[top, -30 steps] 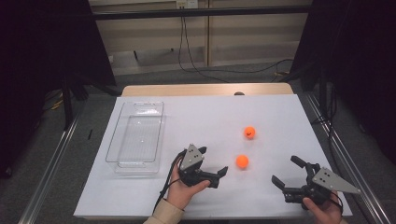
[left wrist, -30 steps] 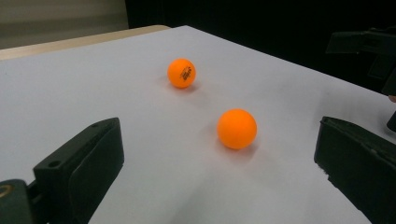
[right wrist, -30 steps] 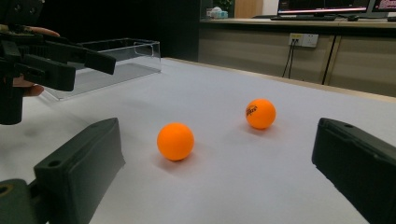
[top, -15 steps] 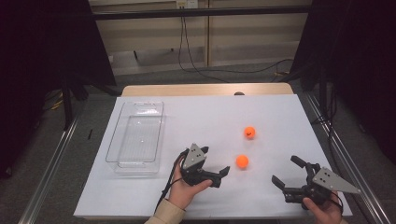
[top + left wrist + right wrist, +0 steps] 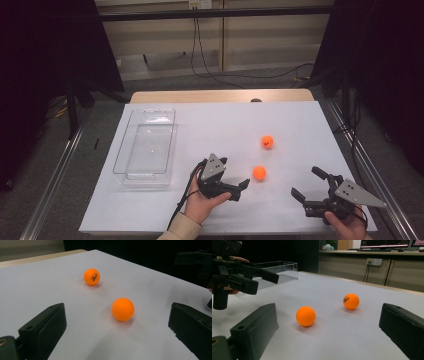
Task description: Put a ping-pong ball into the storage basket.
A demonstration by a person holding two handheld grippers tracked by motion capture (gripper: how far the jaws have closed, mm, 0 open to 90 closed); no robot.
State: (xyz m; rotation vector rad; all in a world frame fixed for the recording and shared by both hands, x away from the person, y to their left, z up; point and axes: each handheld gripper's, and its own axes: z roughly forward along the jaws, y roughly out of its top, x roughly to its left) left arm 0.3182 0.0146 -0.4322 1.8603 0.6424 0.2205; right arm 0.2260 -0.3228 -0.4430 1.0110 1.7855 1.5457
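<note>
Two orange balls lie on the white table sheet: a plain one (image 5: 259,173) (image 5: 122,309) (image 5: 305,316) and, farther back, a printed one (image 5: 267,142) (image 5: 91,276) (image 5: 351,301). My left gripper (image 5: 235,172) (image 5: 115,336) is open and rests low just left of the plain ball, which lies ahead of its jaws and touches neither. My right gripper (image 5: 306,182) (image 5: 327,338) is open near the front right edge, pointing left at both balls from a short distance. Nothing is held by either gripper. In the right gripper view the left gripper (image 5: 249,277) appears at far left.
A clear plastic tray (image 5: 149,112) (image 5: 277,267) with nothing visible inside stands on the left side of the sheet. A wooden table edge (image 5: 220,96) runs along the back. Dark frames and cables lie beyond the table.
</note>
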